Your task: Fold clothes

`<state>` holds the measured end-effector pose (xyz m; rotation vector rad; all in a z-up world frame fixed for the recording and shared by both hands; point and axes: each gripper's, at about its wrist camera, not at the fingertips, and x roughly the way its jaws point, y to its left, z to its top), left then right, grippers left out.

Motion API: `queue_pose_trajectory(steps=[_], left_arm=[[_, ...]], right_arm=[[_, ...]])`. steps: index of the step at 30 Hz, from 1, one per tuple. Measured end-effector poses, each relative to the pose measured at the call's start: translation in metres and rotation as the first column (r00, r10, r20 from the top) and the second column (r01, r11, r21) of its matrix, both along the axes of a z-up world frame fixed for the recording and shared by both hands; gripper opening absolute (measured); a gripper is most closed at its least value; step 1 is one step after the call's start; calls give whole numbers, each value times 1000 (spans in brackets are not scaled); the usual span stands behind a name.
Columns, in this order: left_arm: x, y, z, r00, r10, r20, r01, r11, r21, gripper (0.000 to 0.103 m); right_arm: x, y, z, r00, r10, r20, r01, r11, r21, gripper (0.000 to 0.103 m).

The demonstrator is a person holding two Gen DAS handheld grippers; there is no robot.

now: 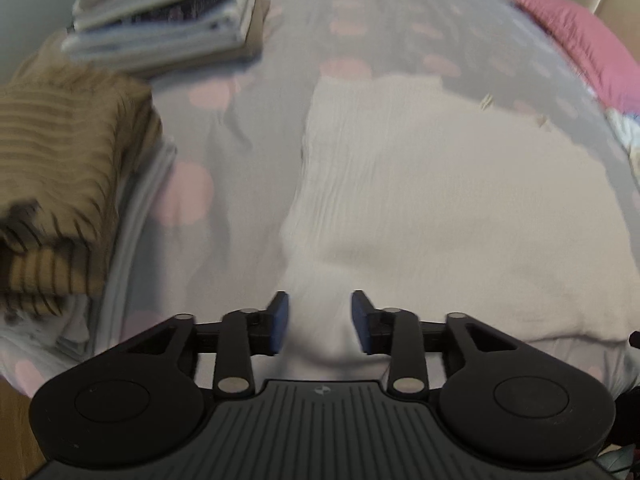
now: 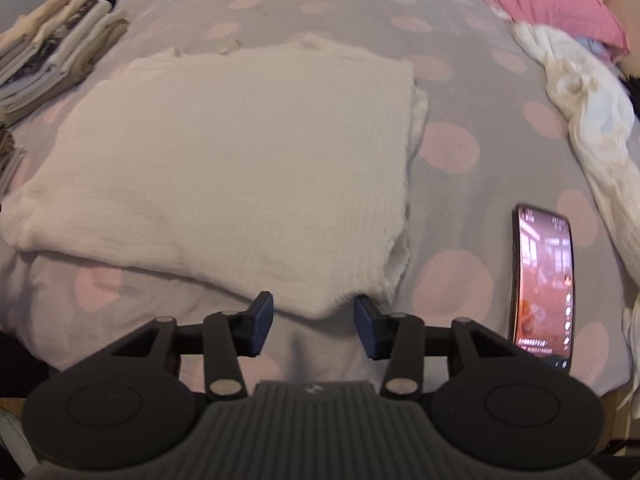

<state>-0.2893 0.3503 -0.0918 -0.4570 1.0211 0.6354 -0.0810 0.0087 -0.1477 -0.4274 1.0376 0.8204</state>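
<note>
Cream garment [image 2: 224, 160], folded to a flat rectangle, fills the centre of both views on my bed's grey, pink-dotted cover [image 2: 452, 92]. My left tongs [image 1: 320, 320] are released, blue pads apart over its near edge, gripping nothing that I can see. My right tongs [image 2: 314, 322] are likewise spread, with the near right corner of the garment lying between the pads. Folded stacks [image 1: 160, 12] sit at upper left, a brown striped pile [image 1: 60, 168] at left. A lit phone [image 2: 542, 284] lies at lower right, a pink pillow [image 2: 552, 4] at upper right.
</note>
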Motion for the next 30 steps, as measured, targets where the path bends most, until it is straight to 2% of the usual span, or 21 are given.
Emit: queue_pose_trajectory(steps=[3, 6, 10, 12, 17, 20, 27, 30], left_arm=[[5, -3, 14, 999, -21, 28, 20, 999, 36, 46], [27, -3, 22, 997, -72, 40, 70, 996, 54, 50], [58, 7, 24, 993, -99, 69, 94, 992, 81, 52], [71, 15, 20, 992, -103, 77, 95, 991, 96, 53], [89, 36, -3, 996, -65, 63, 56, 990, 131, 53], [93, 44, -17, 998, -54, 40, 50, 994, 93, 53], [97, 54, -40, 999, -44, 24, 43, 998, 39, 53], [98, 57, -44, 998, -46, 31, 45, 999, 27, 53]], right_arm=[[2, 8, 13, 999, 33, 10, -33, 999, 25, 54], [15, 19, 24, 998, 56, 13, -57, 997, 44, 59], [50, 32, 38, 997, 68, 26, -70, 995, 78, 64], [77, 39, 37, 999, 33, 17, -34, 997, 69, 65], [145, 44, 17, 992, -92, -82, 99, 992, 82, 64], [167, 49, 2, 987, -117, -113, 129, 986, 102, 63], [197, 54, -40, 940, -230, -253, 267, 956, 122, 63], [197, 58, -54, 927, -252, -278, 292, 950, 110, 52]])
